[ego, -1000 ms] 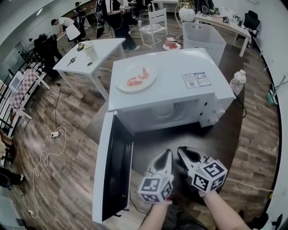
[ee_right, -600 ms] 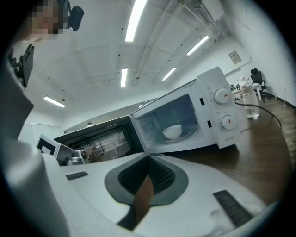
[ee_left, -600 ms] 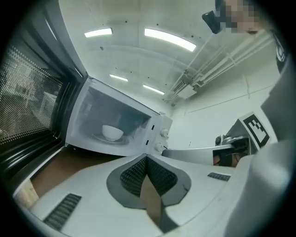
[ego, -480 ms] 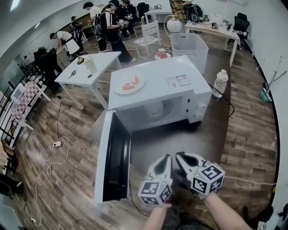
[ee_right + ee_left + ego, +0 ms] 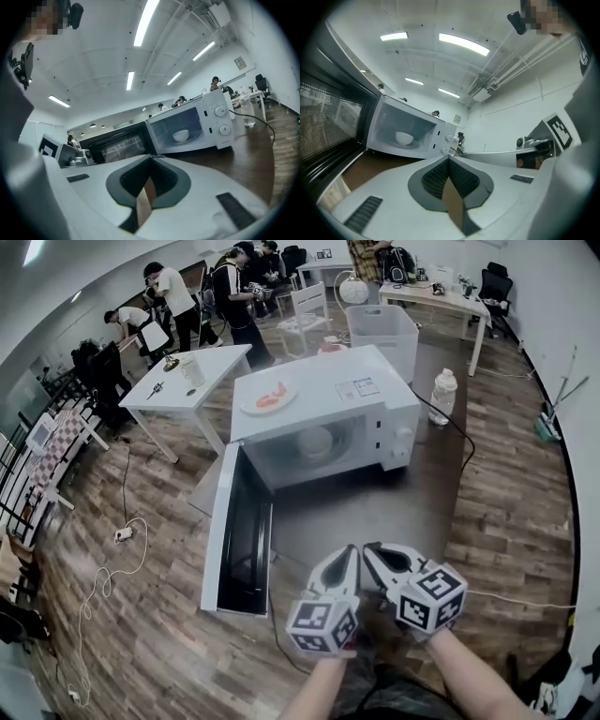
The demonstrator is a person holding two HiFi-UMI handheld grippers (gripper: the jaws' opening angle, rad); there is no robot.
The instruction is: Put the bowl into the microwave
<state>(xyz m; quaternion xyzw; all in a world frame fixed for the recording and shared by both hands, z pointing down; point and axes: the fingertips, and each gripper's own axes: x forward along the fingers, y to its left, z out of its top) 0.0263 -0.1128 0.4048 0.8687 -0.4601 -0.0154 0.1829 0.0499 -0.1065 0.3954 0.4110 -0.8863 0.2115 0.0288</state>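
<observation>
1. Microwave [image 5: 323,418] is white, its door [image 5: 239,531] swung wide open on its left side.
2. Bowl [image 5: 316,442] is white and sits inside the microwave cavity on the turntable; nothing touches it. Both gripper views also show it there.
3. Left gripper [image 5: 349,557] is in front of the microwave, well apart from it, jaws pressed together with nothing between them.
4. Right gripper [image 5: 371,553] is just beside the left one, also in front of the microwave, jaws together and empty.
5. Plate [image 5: 269,397] with red food lies on top of the microwave, toward its left side.
6. Bottle [image 5: 442,392] stands right of the microwave.
7. White table [image 5: 187,381] is behind the microwave to its left.
8. White bin [image 5: 382,329] is right behind the microwave.
9. People stand far behind the microwave.
</observation>
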